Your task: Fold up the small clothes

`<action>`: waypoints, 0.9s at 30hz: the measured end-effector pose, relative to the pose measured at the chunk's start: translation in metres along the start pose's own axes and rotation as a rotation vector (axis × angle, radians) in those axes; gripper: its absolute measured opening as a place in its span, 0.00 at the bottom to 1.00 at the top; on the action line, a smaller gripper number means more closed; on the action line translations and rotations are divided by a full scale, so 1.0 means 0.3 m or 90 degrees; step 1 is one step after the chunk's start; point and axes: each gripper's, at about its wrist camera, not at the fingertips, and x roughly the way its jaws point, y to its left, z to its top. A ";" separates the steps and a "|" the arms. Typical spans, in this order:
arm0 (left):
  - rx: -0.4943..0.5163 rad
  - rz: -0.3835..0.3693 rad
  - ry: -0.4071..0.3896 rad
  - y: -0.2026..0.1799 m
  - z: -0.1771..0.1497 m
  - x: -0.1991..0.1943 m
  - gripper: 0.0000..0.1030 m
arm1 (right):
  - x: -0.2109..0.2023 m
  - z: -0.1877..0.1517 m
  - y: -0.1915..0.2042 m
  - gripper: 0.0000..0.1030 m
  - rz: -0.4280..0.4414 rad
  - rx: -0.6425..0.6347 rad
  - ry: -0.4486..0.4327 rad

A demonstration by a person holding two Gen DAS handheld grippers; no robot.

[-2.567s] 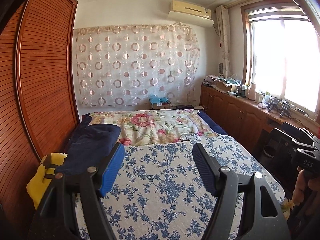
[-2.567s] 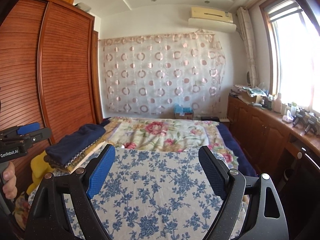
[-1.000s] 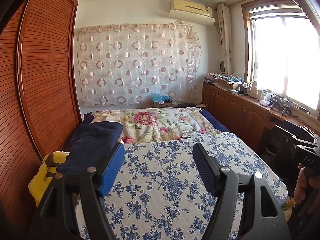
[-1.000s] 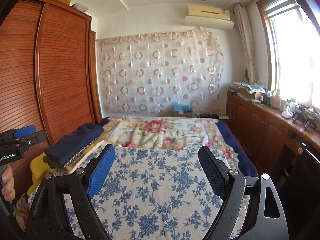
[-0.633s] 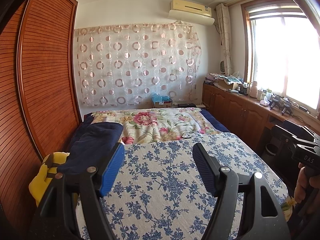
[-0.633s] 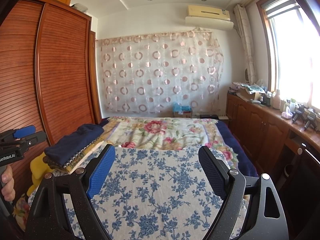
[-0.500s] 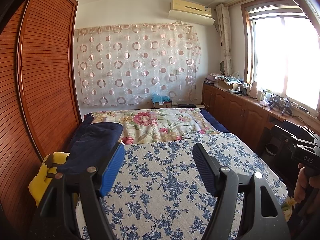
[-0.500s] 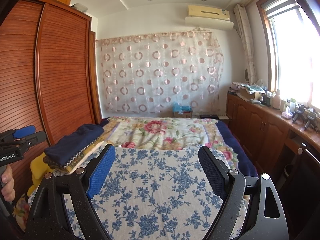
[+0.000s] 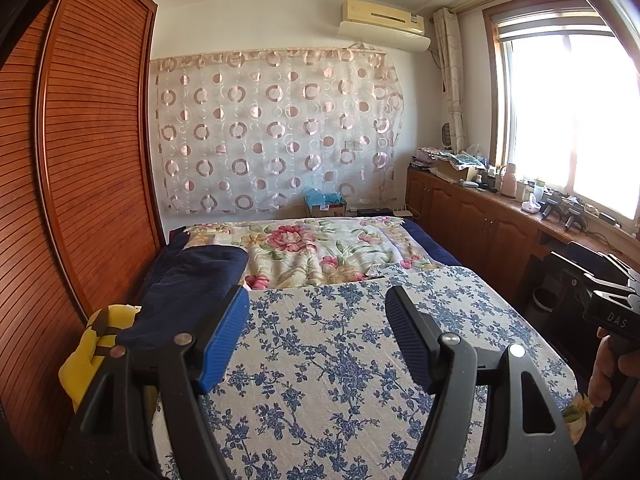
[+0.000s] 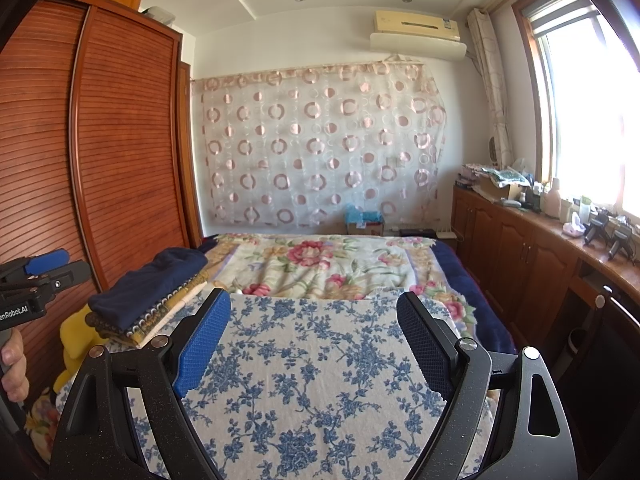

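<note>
A stack of folded clothes with a dark navy piece (image 10: 150, 284) on top lies at the bed's left edge, next to the wardrobe; the same navy piece (image 9: 188, 284) shows in the left wrist view. My left gripper (image 9: 318, 320) hovers open over the blue-flowered cover (image 9: 340, 360), nothing between its fingers. My right gripper (image 10: 314, 328) is open too, above the same cover (image 10: 320, 360), and empty. Each view catches the other gripper at its edge, held by a hand: the right one (image 9: 612, 300), the left one (image 10: 36, 276).
A yellow soft thing (image 9: 94, 344) sits by the navy pile. A pink-flowered quilt (image 10: 316, 264) covers the far half of the bed. A wooden wardrobe (image 10: 92, 160) lines the left. A low cabinet (image 10: 532, 248) with clutter runs under the window on the right.
</note>
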 end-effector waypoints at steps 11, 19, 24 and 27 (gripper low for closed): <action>0.000 0.001 0.000 0.001 -0.001 0.000 0.69 | 0.000 0.001 -0.001 0.84 -0.001 0.000 0.000; 0.000 0.001 -0.001 0.001 -0.003 0.000 0.69 | -0.001 0.001 -0.002 0.84 0.000 0.001 0.001; 0.001 0.000 -0.001 0.001 -0.004 0.001 0.69 | 0.001 -0.003 -0.001 0.84 0.000 0.001 0.001; 0.001 0.000 -0.001 0.003 -0.005 0.000 0.69 | 0.000 -0.002 -0.001 0.84 -0.001 0.001 0.001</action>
